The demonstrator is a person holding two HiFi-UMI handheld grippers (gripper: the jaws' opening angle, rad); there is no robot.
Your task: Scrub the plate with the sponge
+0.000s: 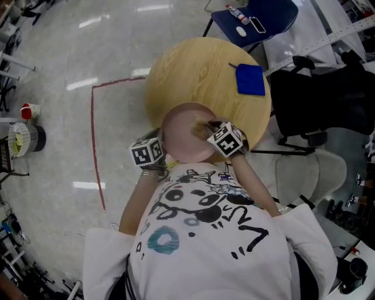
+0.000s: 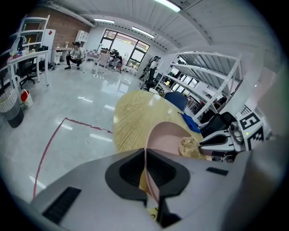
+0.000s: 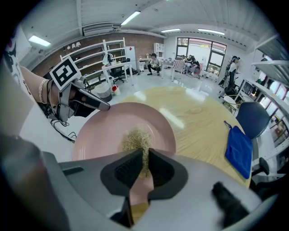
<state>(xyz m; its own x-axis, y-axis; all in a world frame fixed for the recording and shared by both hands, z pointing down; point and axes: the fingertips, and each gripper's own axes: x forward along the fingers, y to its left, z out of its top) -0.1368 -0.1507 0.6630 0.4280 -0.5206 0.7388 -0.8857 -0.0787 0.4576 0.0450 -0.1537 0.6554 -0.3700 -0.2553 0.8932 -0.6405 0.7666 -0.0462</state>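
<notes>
Pink plate (image 1: pixel 183 133) sits at the near edge of the round wooden table (image 1: pixel 199 67), partly overhanging toward the person. Left gripper (image 2: pixel 146 173) is clamped on its rim. Right gripper (image 3: pixel 145 168) is pinched on the straw-coloured sponge (image 3: pixel 137 139), which presses on the plate's middle. Risk noted: the rim hold is narrow, so hard scrubbing strokes could lever the plate out of the jaws or off the table edge. The sponge, held by a thin pinch, could also pull free. Blue cloth (image 1: pixel 250 79) lies well apart on the table's far side. A blue chair (image 1: pixel 258 17) and a black chair (image 1: pixel 319 99) stand beyond. Nothing obstructs the scrubbing.
</notes>
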